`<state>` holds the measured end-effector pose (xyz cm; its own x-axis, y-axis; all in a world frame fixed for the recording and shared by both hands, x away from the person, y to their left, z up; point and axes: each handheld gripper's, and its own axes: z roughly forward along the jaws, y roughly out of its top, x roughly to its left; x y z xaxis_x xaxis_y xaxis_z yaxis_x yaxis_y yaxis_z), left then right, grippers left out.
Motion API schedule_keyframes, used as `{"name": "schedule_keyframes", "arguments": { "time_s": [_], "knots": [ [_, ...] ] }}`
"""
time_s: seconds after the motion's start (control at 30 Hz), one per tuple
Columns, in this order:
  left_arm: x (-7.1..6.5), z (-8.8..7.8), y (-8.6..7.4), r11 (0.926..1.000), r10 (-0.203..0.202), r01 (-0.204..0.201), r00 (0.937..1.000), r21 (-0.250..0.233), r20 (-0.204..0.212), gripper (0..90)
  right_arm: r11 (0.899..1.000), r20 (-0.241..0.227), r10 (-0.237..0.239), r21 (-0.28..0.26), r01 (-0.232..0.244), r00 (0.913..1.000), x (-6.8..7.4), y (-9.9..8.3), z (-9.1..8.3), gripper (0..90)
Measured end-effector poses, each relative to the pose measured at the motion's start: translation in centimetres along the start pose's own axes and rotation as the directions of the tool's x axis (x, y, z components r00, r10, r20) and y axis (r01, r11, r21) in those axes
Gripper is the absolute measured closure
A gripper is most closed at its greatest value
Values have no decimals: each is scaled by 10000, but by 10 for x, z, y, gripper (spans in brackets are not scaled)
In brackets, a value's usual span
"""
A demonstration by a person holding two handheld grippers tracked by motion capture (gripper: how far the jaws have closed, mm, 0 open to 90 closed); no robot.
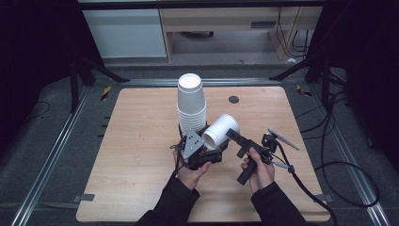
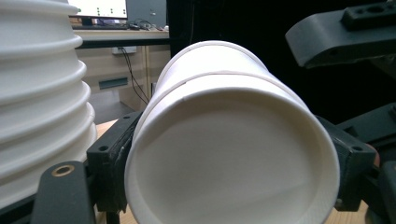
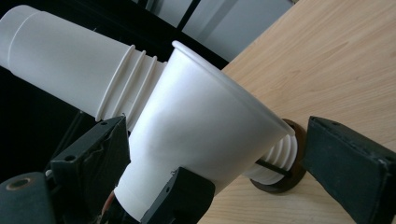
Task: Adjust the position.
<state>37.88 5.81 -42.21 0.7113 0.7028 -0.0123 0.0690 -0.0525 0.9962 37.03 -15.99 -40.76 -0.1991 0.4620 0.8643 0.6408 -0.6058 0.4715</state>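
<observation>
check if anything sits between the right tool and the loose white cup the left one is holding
Nothing visible does. The loose cup lies tilted in the left tool, beside the stack of cups. The right tool is already at the cup's side, and in its own view the cup sits between its jaws; whether they touch it I can't tell.

One cup stack (image 1: 191,104), one loose cup (image 1: 220,132)

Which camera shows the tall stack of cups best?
The high view: the whole stack of cups stands upright on the table. The left gripper view catches just its ribbed rims; the right gripper view shows it slanted, partly hidden.
</observation>
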Motion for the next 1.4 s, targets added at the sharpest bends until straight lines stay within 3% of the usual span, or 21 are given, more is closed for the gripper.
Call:
{"name": "schedule_keyframes", "arguments": {
  "time_s": [0.37,0.6,1.4],
  "knots": [
    [-3,1,1,9999,-16,15,10000,-145,-77,197,9948,-180,1019,-30,-1020,9946,-2,-1,8,97],
    [-4,1,0,9999,87,-87,10000,-75,21,198,9920,-374,1258,-66,-1261,9914,-2,1,8,118],
    [-15,7,1,9987,216,-238,9985,444,493,202,9966,-271,706,-406,-716,9971,-3,2,9,93]
  ]
}}
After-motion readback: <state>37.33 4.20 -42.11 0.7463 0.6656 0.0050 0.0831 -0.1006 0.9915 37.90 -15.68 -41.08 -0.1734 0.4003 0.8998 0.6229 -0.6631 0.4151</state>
